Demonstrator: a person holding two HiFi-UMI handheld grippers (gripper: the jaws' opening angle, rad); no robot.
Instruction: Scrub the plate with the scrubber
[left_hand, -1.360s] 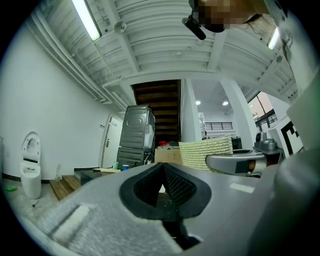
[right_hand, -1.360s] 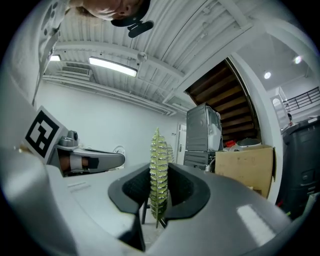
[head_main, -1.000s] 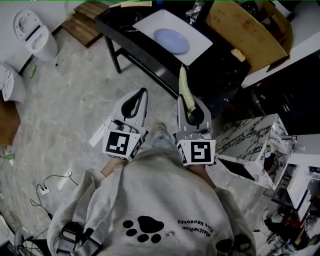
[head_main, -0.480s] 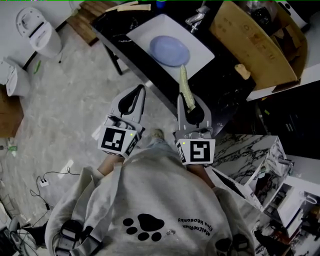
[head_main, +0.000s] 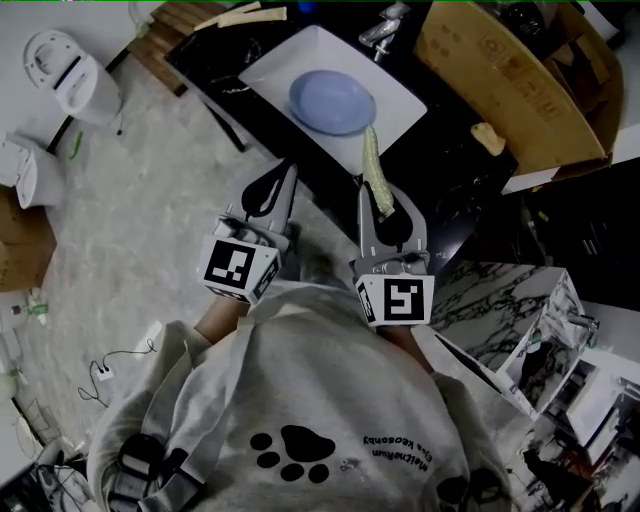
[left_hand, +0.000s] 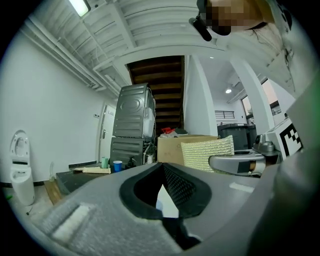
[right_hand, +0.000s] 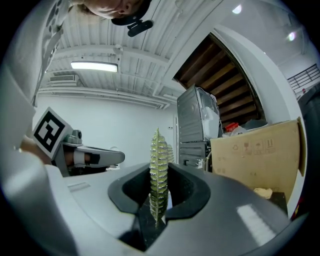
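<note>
A pale blue plate (head_main: 333, 101) lies in a white sink (head_main: 268, 62) set in a black counter, ahead of both grippers. My right gripper (head_main: 368, 190) is shut on a yellow-green scrubber (head_main: 374, 170) that sticks up out of the jaws, its tip near the plate's near edge but apart from it. In the right gripper view the scrubber (right_hand: 158, 175) stands edge-on between the closed jaws. My left gripper (head_main: 289, 165) is shut with nothing in it, held over the floor short of the counter. From the left gripper view the scrubber (left_hand: 207, 152) shows flat-on at the right.
A large cardboard box (head_main: 500, 70) stands right of the sink, with a tap (head_main: 380, 28) behind the basin. A white toilet (head_main: 70, 70) is at the far left on the marbled floor. A marble-patterned box (head_main: 510, 300) stands at the right.
The sink and plate have drifted down and left in the head view, closer to the grippers. Both grippers keep their pose, and the scrubber stays clamped in the right one.
</note>
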